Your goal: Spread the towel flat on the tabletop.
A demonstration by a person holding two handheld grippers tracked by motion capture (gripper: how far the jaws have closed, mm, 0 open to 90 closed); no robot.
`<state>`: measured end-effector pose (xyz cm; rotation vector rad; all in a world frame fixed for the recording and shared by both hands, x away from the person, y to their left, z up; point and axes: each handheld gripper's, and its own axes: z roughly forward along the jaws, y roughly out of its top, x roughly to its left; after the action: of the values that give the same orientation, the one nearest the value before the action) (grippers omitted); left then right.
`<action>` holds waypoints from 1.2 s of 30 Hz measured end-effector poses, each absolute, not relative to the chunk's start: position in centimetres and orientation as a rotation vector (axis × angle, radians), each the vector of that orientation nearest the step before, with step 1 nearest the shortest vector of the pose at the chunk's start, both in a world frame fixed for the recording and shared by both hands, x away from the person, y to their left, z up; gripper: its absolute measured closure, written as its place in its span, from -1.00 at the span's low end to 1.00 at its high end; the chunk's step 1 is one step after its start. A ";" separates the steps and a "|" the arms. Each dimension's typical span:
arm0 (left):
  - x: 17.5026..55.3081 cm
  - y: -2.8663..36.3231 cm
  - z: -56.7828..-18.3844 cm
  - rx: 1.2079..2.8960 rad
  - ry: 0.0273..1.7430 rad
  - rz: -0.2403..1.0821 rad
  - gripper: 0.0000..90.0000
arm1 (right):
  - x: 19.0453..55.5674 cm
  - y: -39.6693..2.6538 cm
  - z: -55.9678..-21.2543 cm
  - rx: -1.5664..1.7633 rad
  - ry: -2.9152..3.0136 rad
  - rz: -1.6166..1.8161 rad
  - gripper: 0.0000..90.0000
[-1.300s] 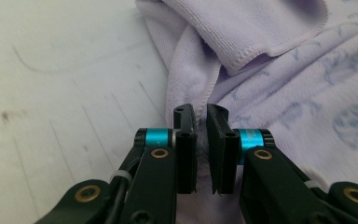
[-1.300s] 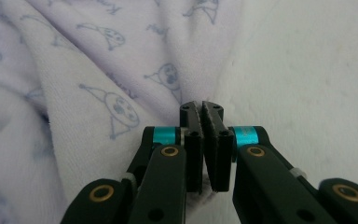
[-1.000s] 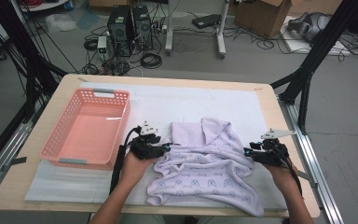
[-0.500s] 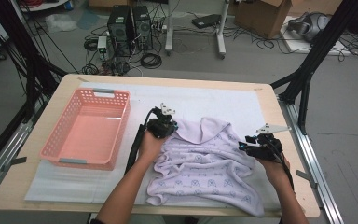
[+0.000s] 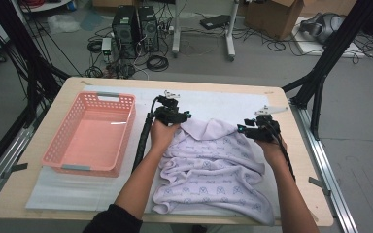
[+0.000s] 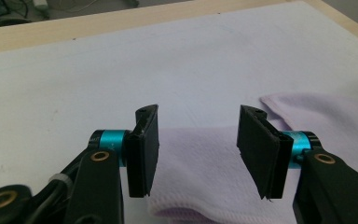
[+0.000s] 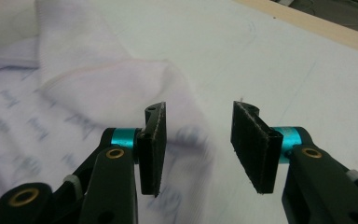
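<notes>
Lilac garment [image 5: 213,165] spread between both gaping tongs, left tongs [image 5: 183,116] just reopened, right tongs [image 5: 241,128] at its far edge.

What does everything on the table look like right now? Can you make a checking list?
Surface: wooden table with a white mat on top.
Job's things: lilac cloth, rumpled, lying on the mat.
Clutter: empty pink basket left of the cloth.
Grippers: left gripper open over the cloth's edge, jaws just opened; right gripper open, cloth below, not pinched.
Cables: black cable trails from the left gripper.
Surroundings: computer towers, floor wires, cardboard box.
</notes>
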<state>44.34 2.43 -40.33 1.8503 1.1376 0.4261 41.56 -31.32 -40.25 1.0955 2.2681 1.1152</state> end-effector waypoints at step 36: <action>40.9 2.6 -43.6 2.062 1.029 0.362 0.02 | 45.2 -30.8 -42.0 1.242 2.199 0.982 0.92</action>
<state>40.94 2.56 -43.58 2.0617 1.0289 0.3623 45.21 -30.76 -41.96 1.2424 2.1995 0.9818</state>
